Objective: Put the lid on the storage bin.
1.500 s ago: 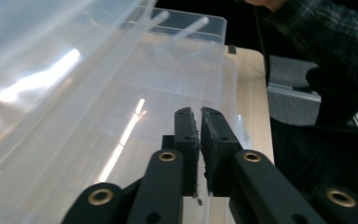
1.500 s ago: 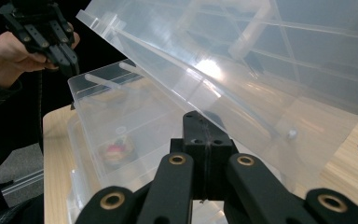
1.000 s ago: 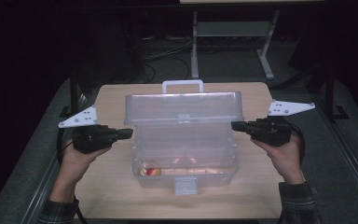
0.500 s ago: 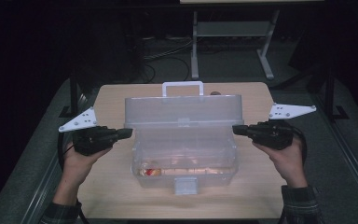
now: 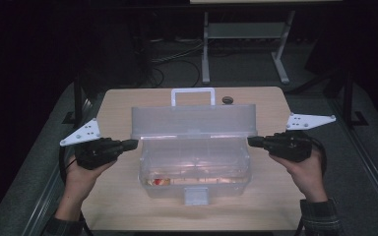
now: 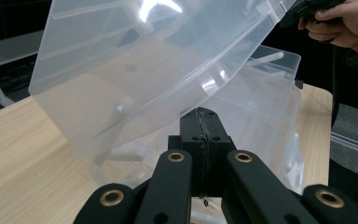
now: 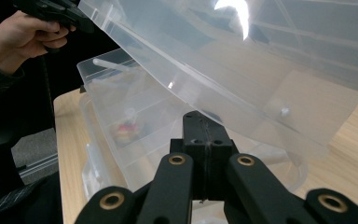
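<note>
A clear plastic box (image 5: 194, 169) stands on the table with its lid (image 5: 193, 120) raised and tilted back, the white handle (image 5: 193, 93) at the far side. A small red thing (image 5: 158, 182) lies inside near the front left. My left gripper (image 5: 133, 143) is shut, its tip at the lid's left end; in the left gripper view the shut jaws (image 6: 201, 126) sit just under the lid's edge (image 6: 158, 70). My right gripper (image 5: 251, 141) is shut at the lid's right end, likewise under the lid (image 7: 242, 70) in the right gripper view (image 7: 204, 128). Neither grips anything.
The wooden table (image 5: 118, 108) has bare strips left and right of the box. A small dark round thing (image 5: 227, 100) lies behind the lid at the right. Metal stand legs (image 5: 205, 54) and cables lie on the dark floor beyond.
Both grippers have drifted slightly toward the near edge of the table, the right one more. The lid looks tilted a little differently, its top edge lower in the high view.
</note>
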